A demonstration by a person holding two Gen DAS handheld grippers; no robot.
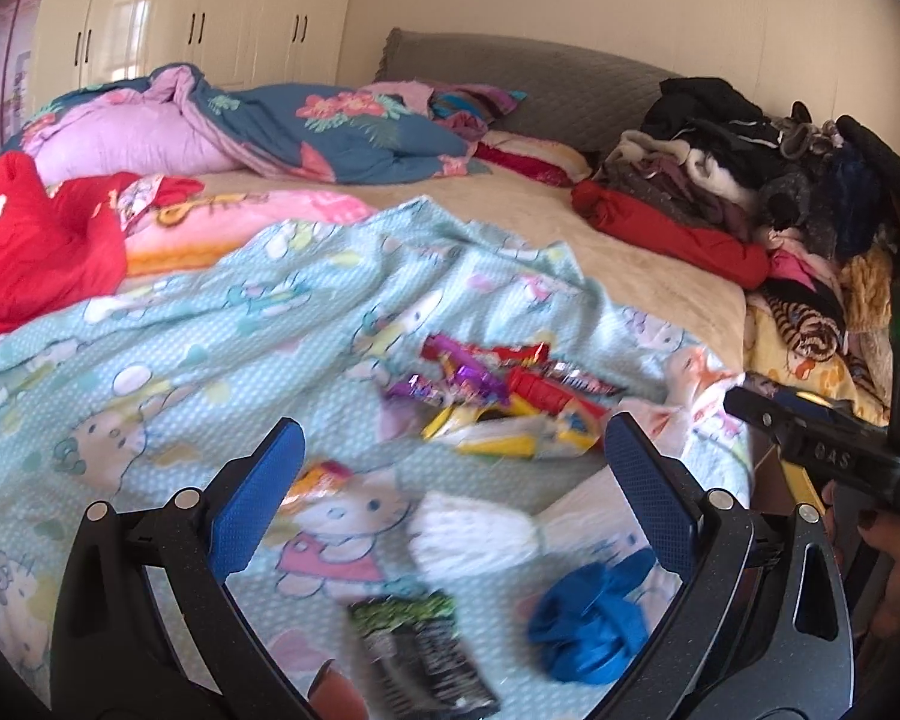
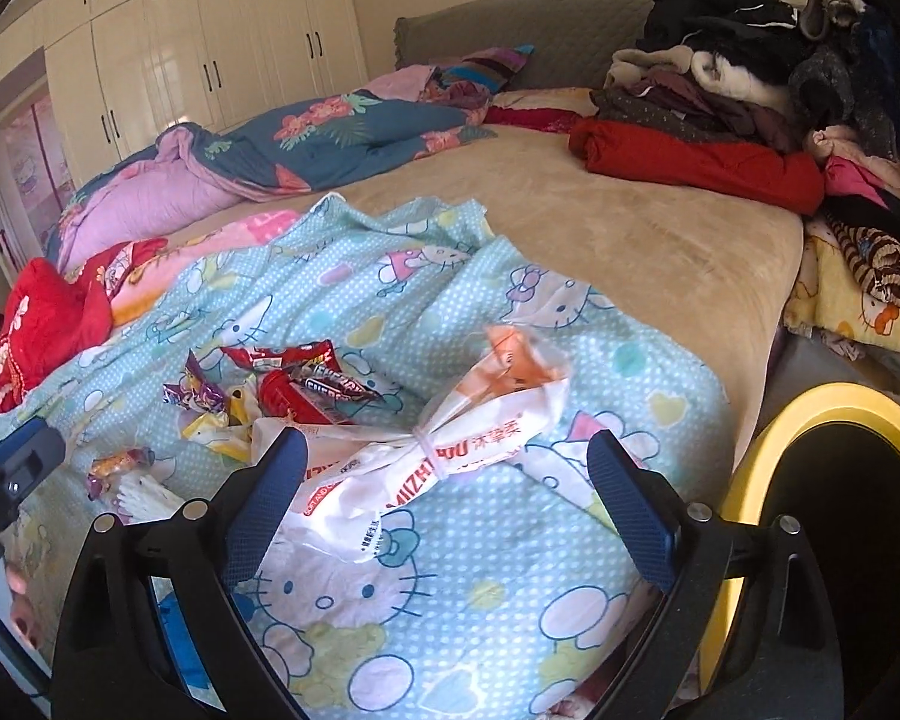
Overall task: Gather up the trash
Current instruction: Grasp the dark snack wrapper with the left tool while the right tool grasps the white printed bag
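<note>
Trash lies on a light blue cartoon-cat blanket (image 1: 168, 348) on the bed. In the left wrist view a heap of red, purple and yellow snack wrappers (image 1: 498, 396) lies ahead of my open, empty left gripper (image 1: 450, 450). A white crumpled tissue (image 1: 474, 534), a black-green wrapper (image 1: 420, 654) and a blue crumpled piece (image 1: 594, 618) lie between its fingers. In the right wrist view my open, empty right gripper (image 2: 447, 459) hovers over a knotted white plastic wrapper (image 2: 444, 450). The wrapper heap (image 2: 282, 390) lies to its left.
A yellow-rimmed bin with a dark inside (image 2: 834, 492) stands beside the bed at the right. Piled clothes (image 1: 750, 180) fill the bed's right side. Quilts and pillows (image 1: 258, 126) lie at the back, a red cloth (image 1: 36, 240) at the left. White wardrobes (image 2: 198, 54) stand behind.
</note>
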